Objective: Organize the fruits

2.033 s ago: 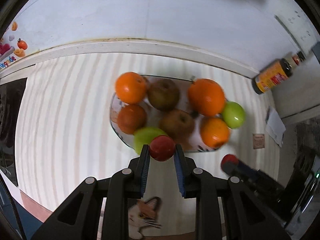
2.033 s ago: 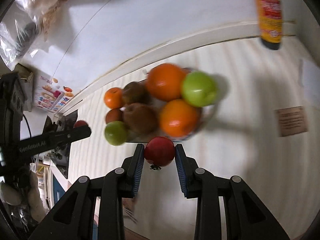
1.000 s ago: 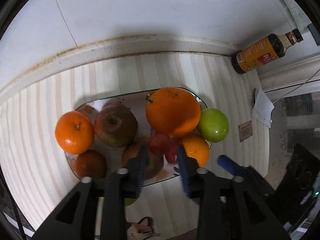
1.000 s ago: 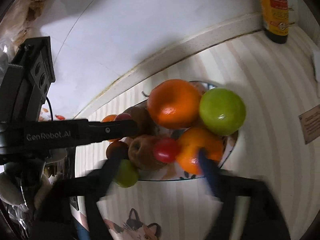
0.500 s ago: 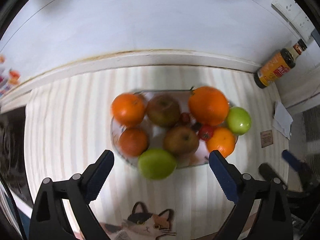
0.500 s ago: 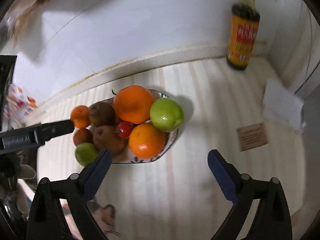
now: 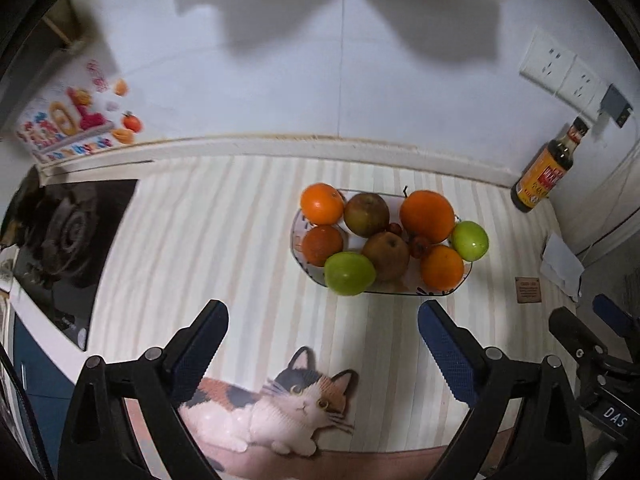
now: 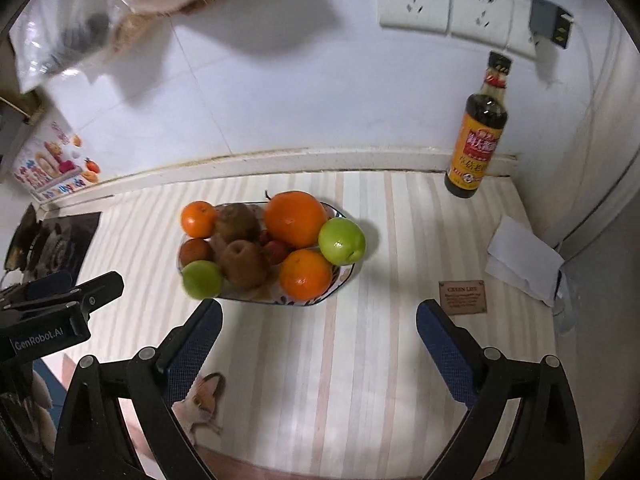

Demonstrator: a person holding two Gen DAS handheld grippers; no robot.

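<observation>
The plate [image 7: 464, 280] sits on the striped tabletop [image 7: 224, 240], near the back edge, piled with fruit. On it lie a big orange [image 7: 427, 216], two smaller oranges [image 7: 322, 204] [image 7: 441, 267], a darker orange fruit [image 7: 322, 245], two brown apples [image 7: 366, 209] [image 7: 386, 255], and two green apples [image 7: 349, 273] [image 7: 470, 240], the right one hanging over the rim. Two small red fruits [image 7: 420, 245] [image 7: 395, 227], perhaps cherry tomatoes, are tucked among them at the middle.

The left gripper [image 7: 323, 336] hangs over the tabletop in front of the plate, its jaws wide apart and empty after just opening. The right gripper [image 8: 319, 334] is likewise held above the tabletop, jaws spread wide with nothing between them, having just opened a little more. A sauce bottle [image 8: 476, 136] stands upright against the wall, well apart from the plate.
</observation>
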